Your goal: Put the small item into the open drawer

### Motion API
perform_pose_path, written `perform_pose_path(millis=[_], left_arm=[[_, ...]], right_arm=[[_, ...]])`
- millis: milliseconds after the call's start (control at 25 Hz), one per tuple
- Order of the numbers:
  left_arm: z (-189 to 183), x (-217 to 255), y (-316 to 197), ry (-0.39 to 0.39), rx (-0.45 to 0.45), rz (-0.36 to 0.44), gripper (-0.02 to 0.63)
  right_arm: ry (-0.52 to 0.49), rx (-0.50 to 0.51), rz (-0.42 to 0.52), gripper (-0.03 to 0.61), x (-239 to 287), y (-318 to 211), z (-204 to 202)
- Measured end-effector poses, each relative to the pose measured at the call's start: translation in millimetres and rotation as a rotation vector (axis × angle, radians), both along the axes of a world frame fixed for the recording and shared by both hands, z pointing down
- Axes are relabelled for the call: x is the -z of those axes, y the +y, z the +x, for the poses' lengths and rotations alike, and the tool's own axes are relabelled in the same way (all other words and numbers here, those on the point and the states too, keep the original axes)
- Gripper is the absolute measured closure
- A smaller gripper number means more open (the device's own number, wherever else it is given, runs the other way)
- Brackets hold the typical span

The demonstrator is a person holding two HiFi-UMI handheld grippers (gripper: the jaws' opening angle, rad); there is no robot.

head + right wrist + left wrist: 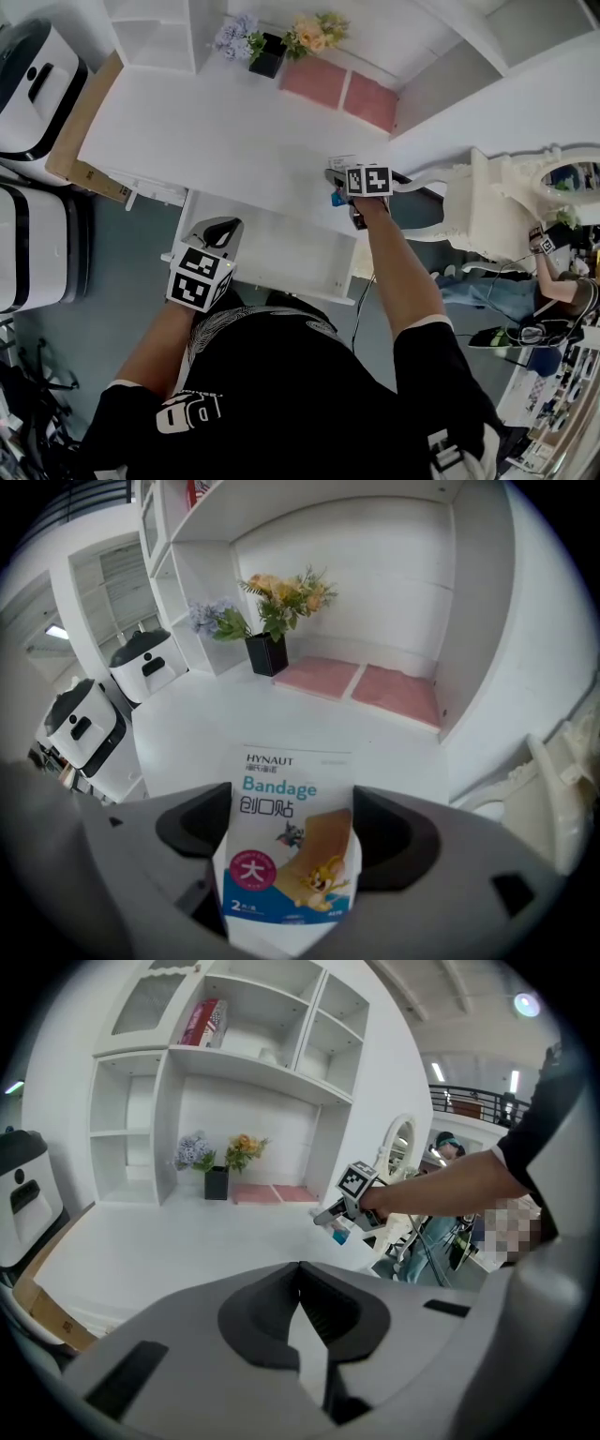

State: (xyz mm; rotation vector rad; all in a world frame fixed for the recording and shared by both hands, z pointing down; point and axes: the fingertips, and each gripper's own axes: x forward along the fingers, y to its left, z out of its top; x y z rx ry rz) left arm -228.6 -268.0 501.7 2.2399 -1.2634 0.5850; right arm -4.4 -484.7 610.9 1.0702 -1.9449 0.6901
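Nearest to me, my left gripper [222,229] hangs over the left end of the open drawer [281,251]. Its own view shows the jaws closed tip to tip with nothing between them. The drawer is pulled out below the front edge of the white bench [225,141], and its white inside looks bare from the head view.

A little further out, my right gripper [292,810] is held above the front right part of the bench, just beyond the drawer's right end. Its jaws are clamped on the bandage packet [287,855], a flat white packet with blue print and a cartoon picture. The packet stands upright between the jaws, its top edge clear above them. So the small item is up in the air in that grip, not in the drawer.

Beyond it, at the back of the bench, a black vase of flowers [266,652] stands beside two pink mats [361,684] that lie side by side in a white alcove. White shelves [253,1026] rise above. Off to the left stand two white machines with black trim [33,89].
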Motion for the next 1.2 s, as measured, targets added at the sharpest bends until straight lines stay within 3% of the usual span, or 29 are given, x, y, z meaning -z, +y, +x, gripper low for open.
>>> perform_pose_path(millis=[240,480,680,920,1200], left_arm=[[11.8,3.1,-8.6,0.001,-0.029,0.011,0.6],[14.4,4.7,-19.0,-0.009,-0.035,0.016,0.6],[17.0,0.7,-28.6,-0.021,-0.06,0.01,0.6],[36.4,-11.3,-32.5,-0.032,-0.115,-0.005,0.6],[57.8,-44.1,-22.7,-0.061,-0.197,-0.085,0.6]], right_arm=[[-0.156,-0.052,0.05,0.176,36.3,17.1,-0.5],[-0.381,-0.115,0.082,0.176,78.0,45.9,-5.0],[-0.486,-0.169,0.092,0.176,90.8,80.2,-2.5],[-0.558,-0.229,0.075,0.176,83.3,113.0,8.0],[-0.511,-0.304,0.016,0.176,43.1,148.6,36.4]])
